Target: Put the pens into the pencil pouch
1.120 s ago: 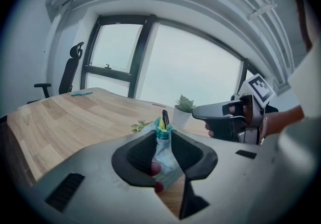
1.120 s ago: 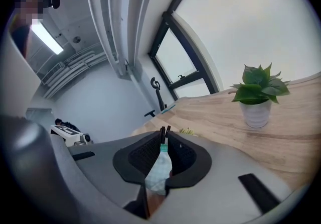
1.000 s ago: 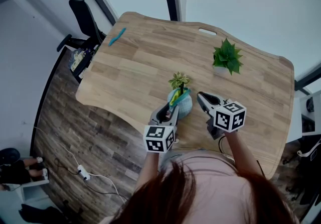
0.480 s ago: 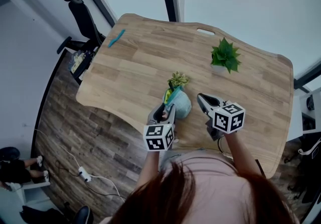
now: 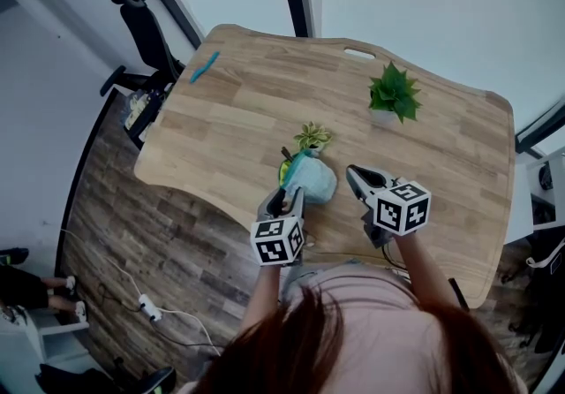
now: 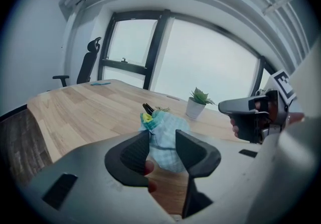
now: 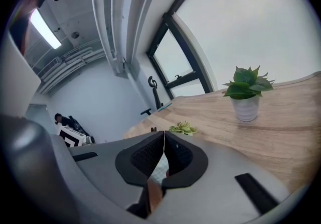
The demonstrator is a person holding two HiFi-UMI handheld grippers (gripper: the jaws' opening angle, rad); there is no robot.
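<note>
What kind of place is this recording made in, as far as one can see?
Most likely an office or a meeting room. A large wooden table stands on wood-pattern flooring, a black office chair is at its far corner, and tall black-framed windows run along the wall behind it.

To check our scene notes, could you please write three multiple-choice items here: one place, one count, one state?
1. Where on the light wooden desk does the loose teal pen lie? A. far left corner B. middle C. near right edge
2. How many leafy plants stand on the desk? A. one B. two C. four
3. How do the right gripper's jaws stand? A. wide apart B. shut together C. clamped on a pen
Key: 1 A, it lies by the corner nearest the black office chair; 2 B, a green plant in a white pot and a small variegated plant; 3 B, the right gripper view shows the pads meeting, nothing between.
</note>
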